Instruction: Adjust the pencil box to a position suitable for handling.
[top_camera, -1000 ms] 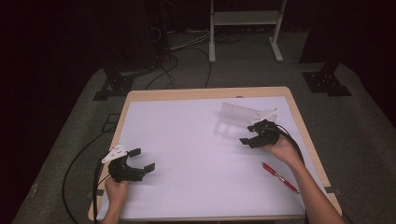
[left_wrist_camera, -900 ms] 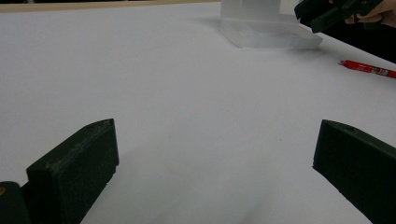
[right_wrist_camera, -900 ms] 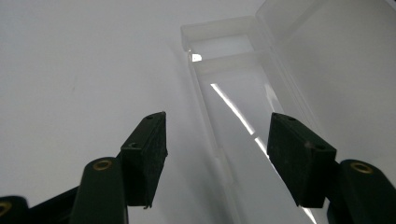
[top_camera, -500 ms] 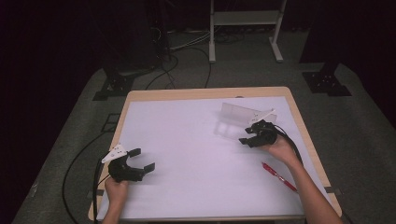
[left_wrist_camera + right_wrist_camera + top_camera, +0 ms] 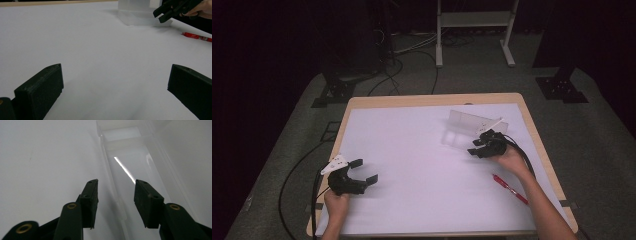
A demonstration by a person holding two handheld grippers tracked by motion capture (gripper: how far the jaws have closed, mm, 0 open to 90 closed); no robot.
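Observation:
A clear plastic box (image 5: pixel 471 121) lies at the back right of the white table (image 5: pixel 412 150). My right gripper (image 5: pixel 476 146) hovers just in front of it, pointing left. In the right gripper view, my right gripper (image 5: pixel 116 188) is half open, and its jaws have just been closing. The clear box's (image 5: pixel 127 150) near wall runs up between the jaws, and the pads do not press on it. My left gripper (image 5: pixel 364 171) rests at the front left, wide open and empty (image 5: pixel 115 92). A red pen (image 5: pixel 510 188) lies beside the right forearm.
The left gripper view looks across the bare white sheet to the clear box (image 5: pixel 140 12), the right gripper (image 5: pixel 160 15) and the red pen (image 5: pixel 196 37). Black cables (image 5: pixel 297 170) trail off the table's left side. A white stand (image 5: pixel 472 30) is on the floor beyond.
The right gripper's jaws have narrowed in front of the clear box. Both hands stay about where they were.

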